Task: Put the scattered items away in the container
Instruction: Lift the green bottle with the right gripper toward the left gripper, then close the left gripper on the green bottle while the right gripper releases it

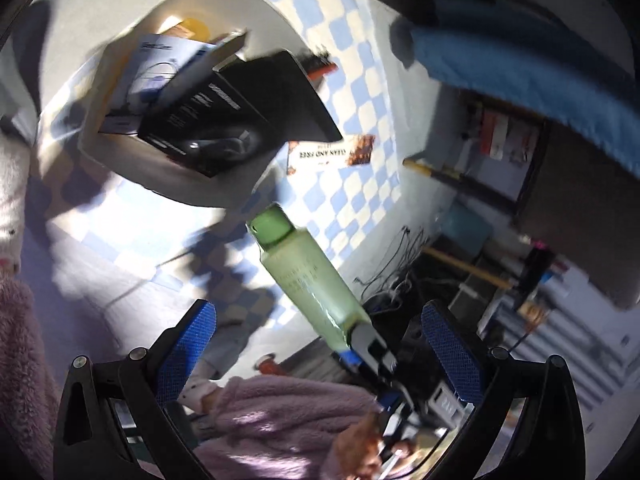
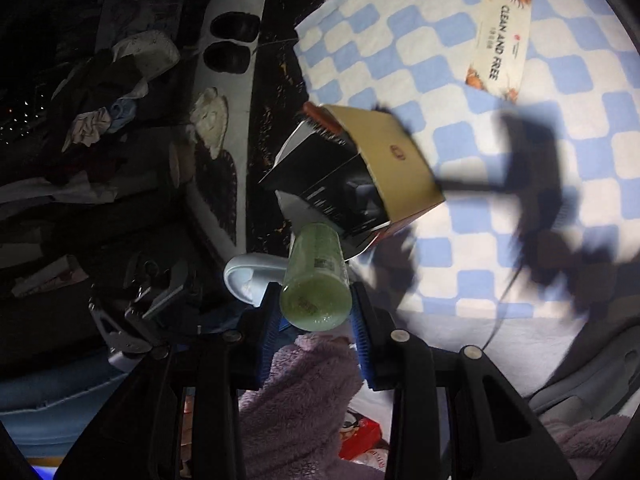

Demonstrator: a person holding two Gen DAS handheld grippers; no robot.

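Observation:
A cardboard container (image 1: 132,152) stands on a blue-and-white checkered cloth (image 1: 352,80), holding a black box (image 1: 224,116) and other packets. My right gripper (image 2: 316,316) is shut on the base of a pale green bottle (image 2: 316,280), which points toward the container (image 2: 392,156). In the left wrist view the green bottle (image 1: 308,276) is held in the air, cap toward the container. My left gripper (image 1: 320,344) is open and empty, apart from the bottle. A "CLEAN AND FREE" packet (image 2: 502,32) lies flat on the cloth; it also shows in the left wrist view (image 1: 332,154).
A blue fluffy cover (image 1: 520,76) lies at the right of the left wrist view. Cables and clutter (image 1: 400,272) sit on the floor beyond the cloth edge. A dark floor with shoes (image 2: 232,40) and clothes (image 2: 112,92) lies left of the cloth. A purple fleece sleeve (image 2: 304,392) is below.

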